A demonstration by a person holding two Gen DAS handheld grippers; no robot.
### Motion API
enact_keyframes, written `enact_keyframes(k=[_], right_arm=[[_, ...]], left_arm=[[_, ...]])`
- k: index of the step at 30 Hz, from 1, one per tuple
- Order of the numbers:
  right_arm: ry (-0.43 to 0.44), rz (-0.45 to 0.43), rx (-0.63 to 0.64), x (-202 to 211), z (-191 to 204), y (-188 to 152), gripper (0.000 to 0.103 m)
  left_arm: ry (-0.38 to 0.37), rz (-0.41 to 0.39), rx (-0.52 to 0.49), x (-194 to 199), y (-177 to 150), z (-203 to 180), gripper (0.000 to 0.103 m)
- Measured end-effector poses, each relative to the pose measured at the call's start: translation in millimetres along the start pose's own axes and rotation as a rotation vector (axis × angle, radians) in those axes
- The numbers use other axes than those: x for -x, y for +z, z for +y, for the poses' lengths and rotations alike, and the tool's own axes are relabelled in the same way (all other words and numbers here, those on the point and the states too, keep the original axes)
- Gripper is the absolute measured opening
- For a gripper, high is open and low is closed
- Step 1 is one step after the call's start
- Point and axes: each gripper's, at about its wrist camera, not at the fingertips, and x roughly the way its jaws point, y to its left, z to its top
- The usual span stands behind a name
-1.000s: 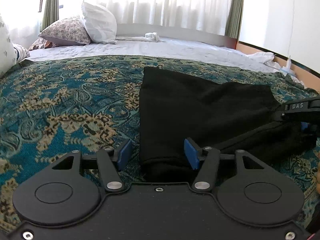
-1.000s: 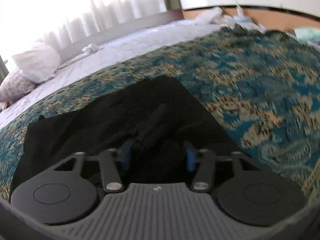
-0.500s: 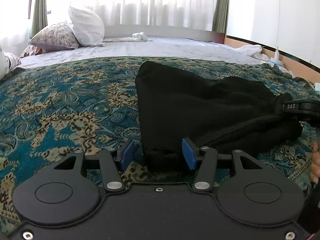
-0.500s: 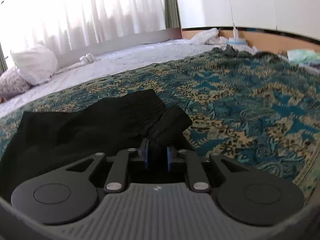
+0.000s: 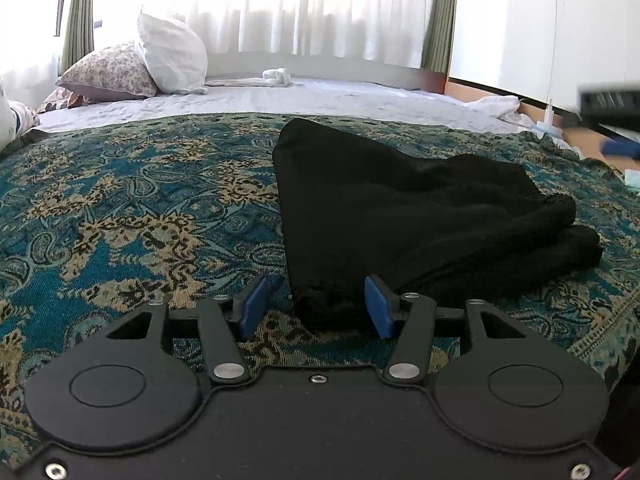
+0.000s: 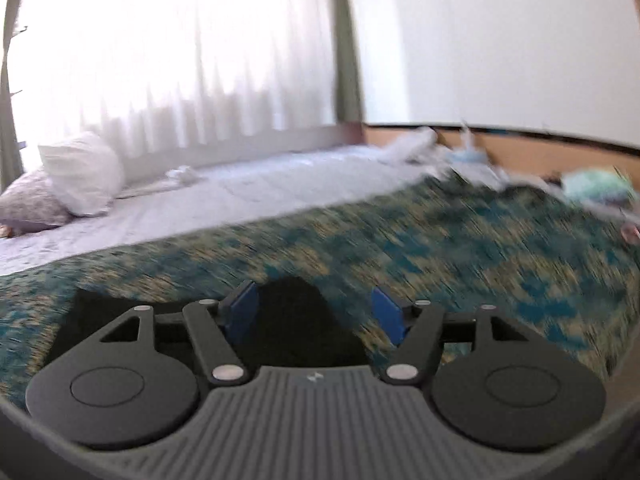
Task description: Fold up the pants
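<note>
Black pants [image 5: 420,220] lie folded mid-frame on the patterned bedspread [image 5: 120,220]. Left gripper [image 5: 316,308] stands released, straddling the near corner untouched; right gripper [image 6: 316,316] is opening, nothing held, the fold apparently laid.

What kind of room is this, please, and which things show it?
Most likely a bedroom: a bed with a patterned bedspread, pillows at its far end, and curtains over a bright window.
</note>
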Motion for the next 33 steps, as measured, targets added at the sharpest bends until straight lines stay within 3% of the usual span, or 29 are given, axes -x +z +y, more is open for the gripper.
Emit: enact_keyframes(k=[3,4,6,8,11,14,18,20,23,27,29,33], right_arm=[[0.228,0.178,0.051,-27.6,25.9,16.0,0.077],[0.264,0.233,0.047,-39.1,33.3,16.1,0.071],[0.246,0.315,0.075,-62.9,47.1,7.7,0.051],[0.174,0.357,0.114,-75.8,53.1,-7.9,0.044],[0.073,0.357,0.174,-79.6,46.2,-39.3,0.041],[0.091,0.246,0.238,-65.9,38.0,-61.3,0.042],[0.106,0.225,0.221,-65.3,32.8,-64.6,0.043],[0.115,0.220,0.205,-64.1,30.5,-65.0,0.043],[0.120,0.211,0.200,-66.0,29.9,-68.1,0.043],[0.129,0.199,0.187,-65.4,28.4,-69.0,0.044],[0.138,0.194,0.174,-65.8,26.6,-69.7,0.044],[0.156,0.186,0.147,-65.3,22.5,-71.6,0.045]], left_arm=[[0.002,-0.011,-0.004,0.8,-2.2,-1.0,0.052],[0.002,-0.013,-0.004,1.0,-2.7,-1.1,0.052],[-0.004,-0.012,0.007,0.8,-2.6,0.5,0.052],[-0.017,-0.004,0.025,0.3,-1.4,3.8,0.052],[-0.037,0.000,0.026,0.6,-1.5,6.5,0.051],[-0.062,0.036,0.017,3.9,6.8,10.0,0.049],[-0.137,0.037,0.115,-2.8,47.4,30.2,0.044],[-0.123,-0.007,0.130,-13.4,73.7,37.3,0.040],[-0.077,-0.020,0.101,-36.8,107.5,39.5,0.040],[-0.091,0.002,0.076,-78.4,138.8,37.0,0.034],[-0.083,0.062,0.052,-111.1,146.0,32.8,0.022],[-0.005,0.178,0.035,-174.6,148.0,28.2,0.021]])
